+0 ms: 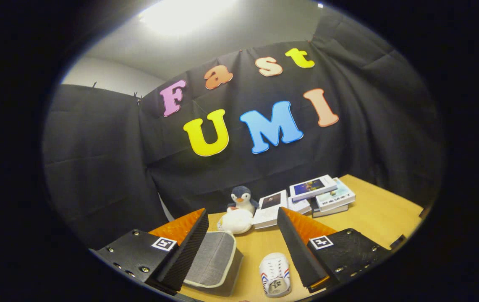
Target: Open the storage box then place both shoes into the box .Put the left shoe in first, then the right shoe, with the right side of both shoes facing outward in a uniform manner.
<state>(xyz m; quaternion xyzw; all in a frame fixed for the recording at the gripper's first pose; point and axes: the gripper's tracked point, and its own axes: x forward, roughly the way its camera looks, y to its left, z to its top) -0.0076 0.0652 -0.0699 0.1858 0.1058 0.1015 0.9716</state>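
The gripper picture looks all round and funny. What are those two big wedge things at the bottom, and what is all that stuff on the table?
Those two wedges are the jaws of a gripper, a grabbing tool that a person holds in a hand. The camera rides on the tool and looks forward, and its lens bends everything round. The jaws stand open and hold nothing. Between them, on the wooden table, lies a white shoe. Beside the left jaw sits a grey storage box with a pale rim. Farther off are a toy penguin, something white and soft in front of it, and a pile of books.
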